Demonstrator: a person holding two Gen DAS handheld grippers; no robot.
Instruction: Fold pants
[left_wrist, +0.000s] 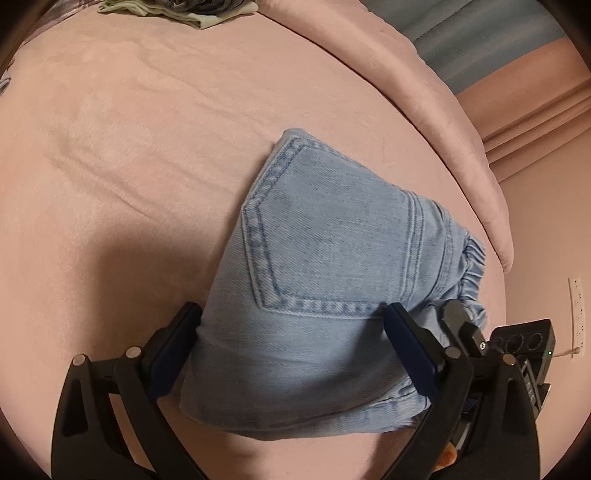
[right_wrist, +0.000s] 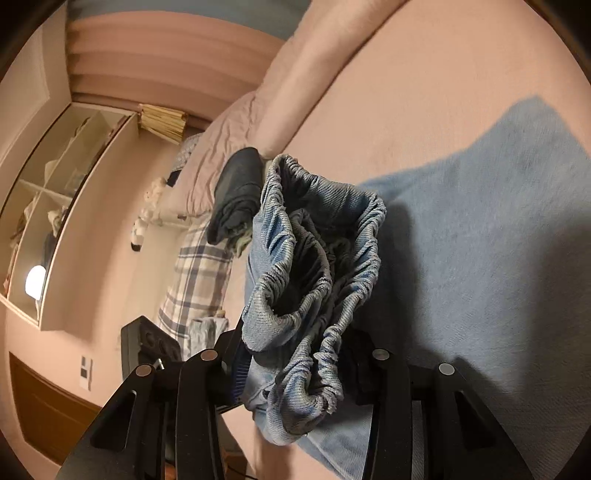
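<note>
The left gripper (left_wrist: 291, 332) clamps the folded light-blue denim pants (left_wrist: 325, 258) between its pads, back pocket facing up. At its three o'clock, the right gripper (right_wrist: 295, 362) squeezes the bunched elastic waistband (right_wrist: 317, 258). The pants lie on a pink bedspread (left_wrist: 147, 147); at eleven o'clock, far off, lies pale folded clothing (left_wrist: 177, 11).

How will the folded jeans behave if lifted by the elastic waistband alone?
Likely floppy: the jeans sag between the left hand-held gripper fingers. The gathered waistband bunches in the right hand-held gripper, so it would probably stretch. The fold would probably fall open; denim seems unlikely to slip.
</note>
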